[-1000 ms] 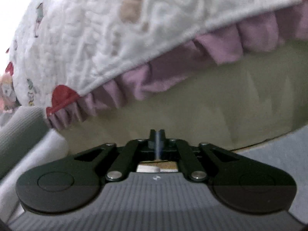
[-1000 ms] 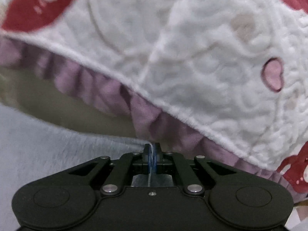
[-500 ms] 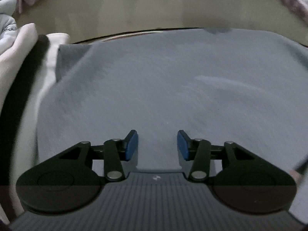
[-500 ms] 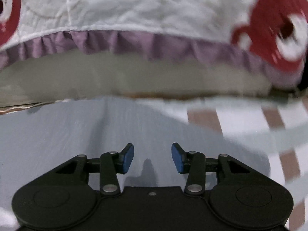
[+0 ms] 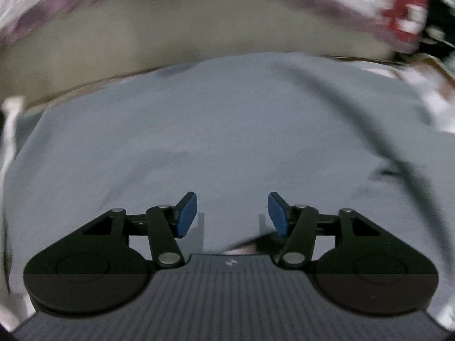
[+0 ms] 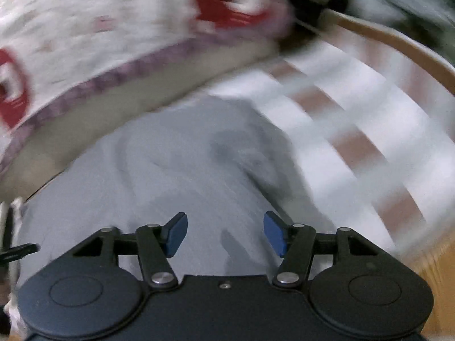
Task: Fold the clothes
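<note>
Grey garment spread flat; striped cloth beside it; frilled quilt behind. Left gripper, right gripper: both spread, empty.

The garment under both cameras is a plain blue-grey with no print. Behind it, the quilted cover is white with red motifs and a purple frilled edge; blur hides what the motifs are, perhaps rounded shapes. Below the frill runs a dull beige band. On the right, the cloth is white, checked with pale grey and brownish-pink stripes. Both grippers are black with blue pads.
</note>
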`<state>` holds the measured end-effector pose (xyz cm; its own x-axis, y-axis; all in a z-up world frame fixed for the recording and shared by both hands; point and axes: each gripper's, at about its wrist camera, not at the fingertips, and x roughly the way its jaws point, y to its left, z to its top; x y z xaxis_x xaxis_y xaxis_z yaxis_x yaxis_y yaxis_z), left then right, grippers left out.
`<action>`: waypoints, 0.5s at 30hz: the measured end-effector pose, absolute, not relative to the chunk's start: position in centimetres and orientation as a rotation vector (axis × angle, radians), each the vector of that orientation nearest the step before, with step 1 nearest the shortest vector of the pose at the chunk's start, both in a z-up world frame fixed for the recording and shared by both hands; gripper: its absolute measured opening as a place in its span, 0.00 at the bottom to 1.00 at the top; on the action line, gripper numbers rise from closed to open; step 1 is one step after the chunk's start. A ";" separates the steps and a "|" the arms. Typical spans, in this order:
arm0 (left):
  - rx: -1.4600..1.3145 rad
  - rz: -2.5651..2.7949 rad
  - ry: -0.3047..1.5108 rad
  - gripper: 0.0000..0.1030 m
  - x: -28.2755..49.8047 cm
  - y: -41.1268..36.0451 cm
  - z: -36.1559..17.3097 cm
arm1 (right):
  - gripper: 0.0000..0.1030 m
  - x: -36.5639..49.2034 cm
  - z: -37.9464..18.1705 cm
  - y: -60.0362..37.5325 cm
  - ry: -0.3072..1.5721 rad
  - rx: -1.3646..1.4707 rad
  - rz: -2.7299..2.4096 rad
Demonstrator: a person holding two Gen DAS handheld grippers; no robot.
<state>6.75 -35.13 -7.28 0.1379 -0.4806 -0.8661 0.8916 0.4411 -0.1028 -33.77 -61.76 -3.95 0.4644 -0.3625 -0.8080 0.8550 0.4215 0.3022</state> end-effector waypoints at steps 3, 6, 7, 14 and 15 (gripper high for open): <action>0.519 -1.119 1.023 0.53 3.2 -37.0 -4.5 | 0.63 -36.5 -5.1 -58.8 0.674 0.875 -0.873; 0.500 -1.178 1.075 0.53 0.6 -38.7 -2.1 | 0.64 -38.5 -7.4 -57.4 0.573 0.993 -0.829; 0.494 -1.199 1.055 0.53 -0.2 -39.1 -1.2 | 0.64 -38.9 -8.3 -57.3 0.550 1.035 -0.832; 0.619 -1.134 0.920 0.54 -5.4 -41.2 2.1 | 0.64 -38.8 -9.8 -57.0 0.388 1.081 -0.869; 0.645 -1.128 0.903 0.55 -6.1 -41.4 2.5 | 0.64 -39.2 -10.3 -57.1 0.370 1.108 -0.887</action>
